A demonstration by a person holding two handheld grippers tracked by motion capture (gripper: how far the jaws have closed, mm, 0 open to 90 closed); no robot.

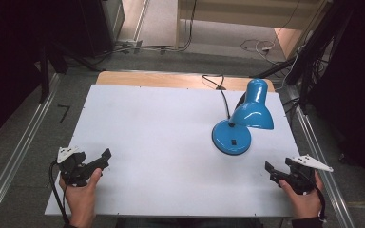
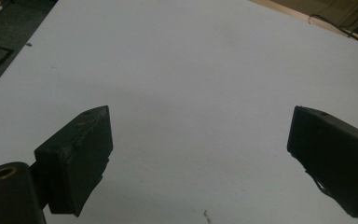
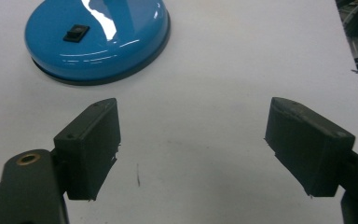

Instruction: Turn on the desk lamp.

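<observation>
From the high view, a blue desk lamp [image 1: 240,121] stands on the white table [image 1: 161,142], far right, nearer the right gripper [image 1: 272,172]; the left gripper [image 1: 102,159] rests well apart. Left gripper view: jaws wide over bare table. Right gripper view: jaws wide and empty, the lamp's base [image 3: 98,39] and its rocker switch [image 3: 76,33] just ahead; best approach slowly, centring on the switch.

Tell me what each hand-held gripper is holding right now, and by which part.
Nothing is held. The left hand-held gripper and right hand-held gripper both have their jaws wide apart over bare table. The blue lamp stands untouched.
</observation>
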